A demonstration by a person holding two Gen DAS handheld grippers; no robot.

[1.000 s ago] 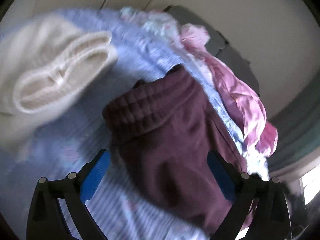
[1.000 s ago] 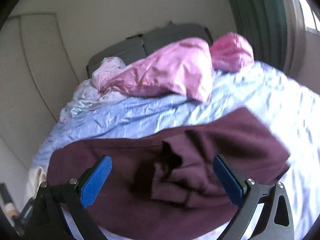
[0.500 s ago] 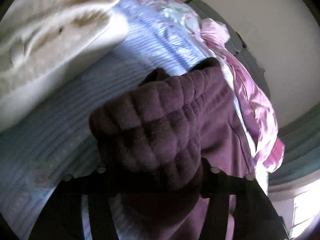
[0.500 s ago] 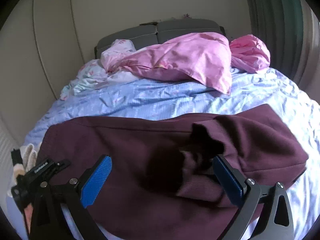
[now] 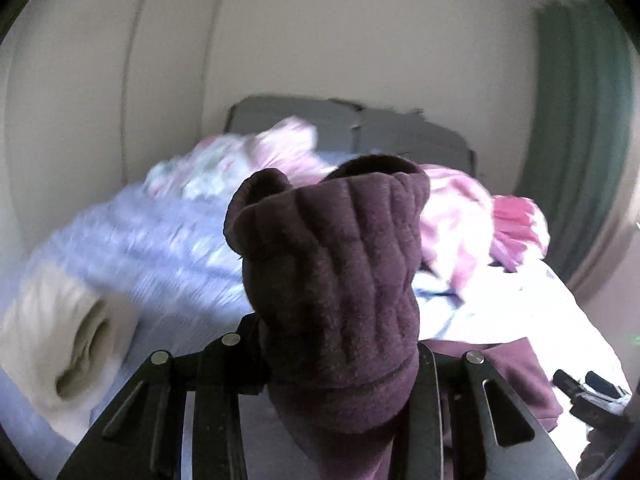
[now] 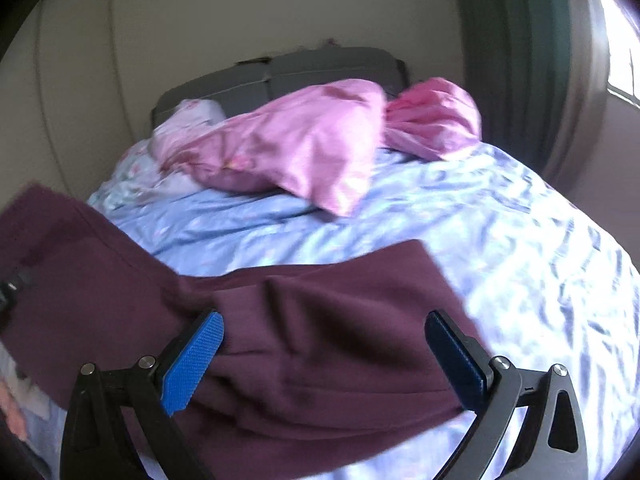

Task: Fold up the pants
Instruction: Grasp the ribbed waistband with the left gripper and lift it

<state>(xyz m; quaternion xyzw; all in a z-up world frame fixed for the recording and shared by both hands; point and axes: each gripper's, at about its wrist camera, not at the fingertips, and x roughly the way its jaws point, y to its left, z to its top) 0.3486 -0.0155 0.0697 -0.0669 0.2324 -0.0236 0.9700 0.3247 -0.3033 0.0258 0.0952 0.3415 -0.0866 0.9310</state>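
Note:
The maroon sweatpants [image 6: 320, 340] lie across the near part of a blue bed sheet [image 6: 500, 240]. My left gripper [image 5: 340, 364] is shut on the pants' ribbed waistband [image 5: 332, 264] and holds it lifted, so it stands up in front of the camera. In the right wrist view that lifted end rises at the far left [image 6: 60, 248]. My right gripper [image 6: 324, 356] is open, its blue pads [image 6: 192, 364] either side of the bunched pant fabric, just above it.
A cream folded garment [image 5: 64, 344] lies on the sheet at the left. Pink bedding [image 6: 296, 148] and a floral pillow [image 6: 192, 116] are piled near the grey headboard [image 6: 280, 76]. A green curtain [image 6: 516, 40] and window are at the right.
My left gripper closed on the waistband and has lifted it up off the sheet. My right gripper has stayed open and moved in lower over the pants.

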